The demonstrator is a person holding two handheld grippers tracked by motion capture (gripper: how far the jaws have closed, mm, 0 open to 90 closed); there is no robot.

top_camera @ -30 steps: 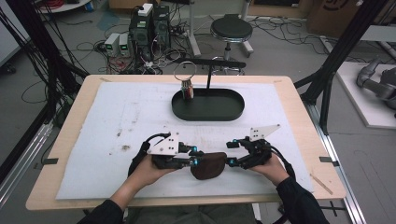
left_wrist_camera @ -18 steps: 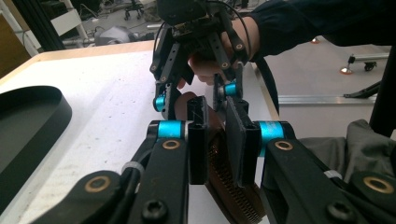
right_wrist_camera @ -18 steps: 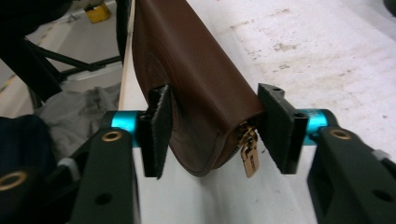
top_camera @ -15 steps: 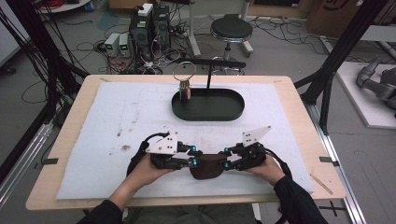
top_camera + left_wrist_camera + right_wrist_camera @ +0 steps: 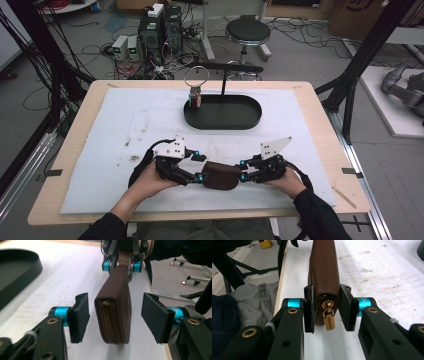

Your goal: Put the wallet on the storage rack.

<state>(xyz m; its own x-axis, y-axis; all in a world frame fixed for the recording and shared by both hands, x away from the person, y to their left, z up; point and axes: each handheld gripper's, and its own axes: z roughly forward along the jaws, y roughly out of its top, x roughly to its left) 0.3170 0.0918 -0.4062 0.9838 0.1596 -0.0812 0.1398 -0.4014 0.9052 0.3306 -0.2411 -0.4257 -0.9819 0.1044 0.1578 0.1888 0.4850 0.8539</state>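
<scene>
A brown zipped leather pouch [image 5: 220, 175] stands on edge on the white mat near the table's front, between both hands. My right gripper [image 5: 243, 176] is shut on its right end; the right gripper view shows the pouch [image 5: 323, 270] clamped between the pads, with the brass zip pull [image 5: 328, 319] hanging out toward the camera. My left gripper [image 5: 201, 176] is open around the left end: in the left gripper view the pouch [image 5: 115, 307] sits in the gap, clear of both pads [image 5: 79, 316], zip teeth facing me.
A black oval tray [image 5: 223, 113] with an upright post lies at the mat's far middle, with a small ring-topped holder [image 5: 195, 95] at its left end. The table's front edge [image 5: 200, 216] runs just below the hands. Grey cloth [image 5: 254, 300] lies under that edge.
The two grippers have drawn closer together around the pouch. The left gripper's jaws now straddle its left end, and the right hand has shifted slightly left with the pouch.
</scene>
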